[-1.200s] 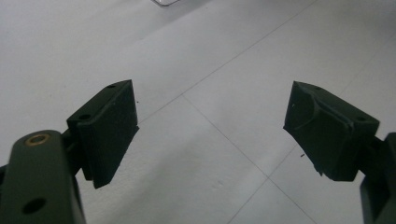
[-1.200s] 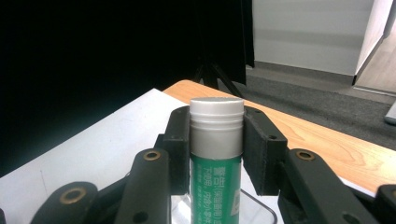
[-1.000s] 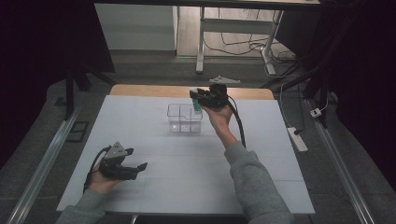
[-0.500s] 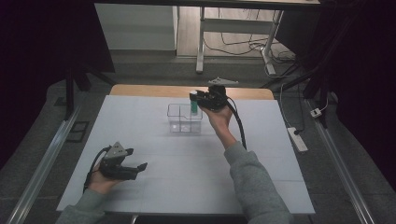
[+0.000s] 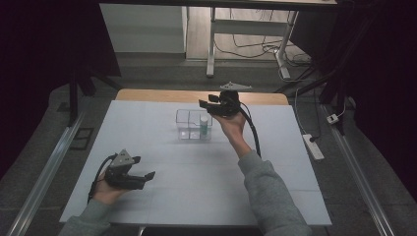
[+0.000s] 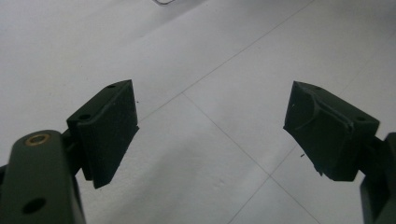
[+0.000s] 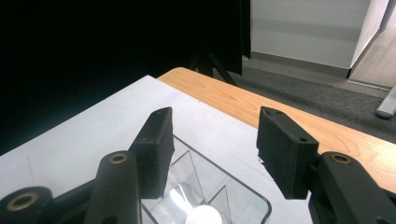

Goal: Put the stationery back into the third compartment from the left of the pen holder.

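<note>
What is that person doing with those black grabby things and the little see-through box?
A person holds a hand-held gripper in each hand. The right hand-held gripper hovers over the clear box, its jaws just opened with nothing between them. A small bottle with a white cap stands inside the box. The left hand-held gripper waits open, low over the white table.

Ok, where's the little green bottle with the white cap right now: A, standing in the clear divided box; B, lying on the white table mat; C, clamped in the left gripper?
A: the green bottle stands upright inside a compartment of the clear box, below the right gripper, whose jaws have just been opening with nothing between them.
</note>
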`<state>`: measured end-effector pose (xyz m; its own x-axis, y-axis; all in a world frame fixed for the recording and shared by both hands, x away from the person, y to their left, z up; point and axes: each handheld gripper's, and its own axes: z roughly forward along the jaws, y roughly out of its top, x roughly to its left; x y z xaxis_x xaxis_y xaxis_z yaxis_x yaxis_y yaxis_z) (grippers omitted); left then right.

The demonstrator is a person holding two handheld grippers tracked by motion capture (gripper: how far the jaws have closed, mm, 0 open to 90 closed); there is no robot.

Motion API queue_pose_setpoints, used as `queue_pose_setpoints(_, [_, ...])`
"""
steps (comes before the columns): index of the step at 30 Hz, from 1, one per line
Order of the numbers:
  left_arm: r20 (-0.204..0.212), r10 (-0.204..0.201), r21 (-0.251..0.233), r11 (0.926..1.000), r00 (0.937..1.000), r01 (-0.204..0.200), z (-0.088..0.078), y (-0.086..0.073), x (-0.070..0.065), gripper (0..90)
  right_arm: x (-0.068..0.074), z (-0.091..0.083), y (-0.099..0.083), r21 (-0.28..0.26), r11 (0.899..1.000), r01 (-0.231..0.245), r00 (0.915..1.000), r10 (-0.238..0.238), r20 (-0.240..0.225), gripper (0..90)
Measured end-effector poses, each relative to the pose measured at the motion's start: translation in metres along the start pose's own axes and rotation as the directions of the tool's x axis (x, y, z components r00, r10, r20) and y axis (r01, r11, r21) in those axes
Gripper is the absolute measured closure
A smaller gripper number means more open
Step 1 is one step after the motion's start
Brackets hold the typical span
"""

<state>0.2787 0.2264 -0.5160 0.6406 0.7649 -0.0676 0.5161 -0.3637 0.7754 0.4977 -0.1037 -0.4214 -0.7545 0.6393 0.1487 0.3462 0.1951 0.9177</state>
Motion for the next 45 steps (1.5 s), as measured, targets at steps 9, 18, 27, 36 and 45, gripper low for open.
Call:
queue_pose_setpoints(9, [-0.001, 0.0, -0.001, 1.0, 1.0, 0.0, 0.0, 0.0, 0.0, 17.1, 0.0, -0.009, -0.004, 0.013, 1.0, 0.023, 0.9997, -0.023, -0.003, 43.9])
queue_pose_setpoints(18, [-0.006, 0.0, -0.003, 1.0, 1.0, 0.0, -0.002, 0.0, 0.0, 17.1, -0.001, -0.021, -0.01, 0.02, 0.999, 0.032, 0.9995, -0.032, -0.004, 42.1])
queue_pose_setpoints(27, [-0.01, -0.008, -0.008, 0.9999, 0.9999, 0.008, -0.003, -0.001, 0.002, 17.1, 0.002, -0.036, -0.017, 0.029, 0.998, 0.055, 0.9985, -0.054, -0.004, 41.0])
queue_pose_setpoints(36, [-0.01, -0.004, -0.007, 1.0, 0.9999, 0.004, -0.003, -0.002, 0.001, 17.1, 0.005, -0.057, -0.029, 0.037, 0.997, 0.066, 0.9978, -0.066, -0.011, 39.7])
queue_pose_setpoints(45, [-0.01, -0.002, -0.007, 1.0, 1.0, 0.002, -0.003, -0.002, 0.0, 17.1, 0.008, -0.083, -0.045, 0.049, 0.996, 0.071, 0.9974, -0.07, -0.015, 39.0])
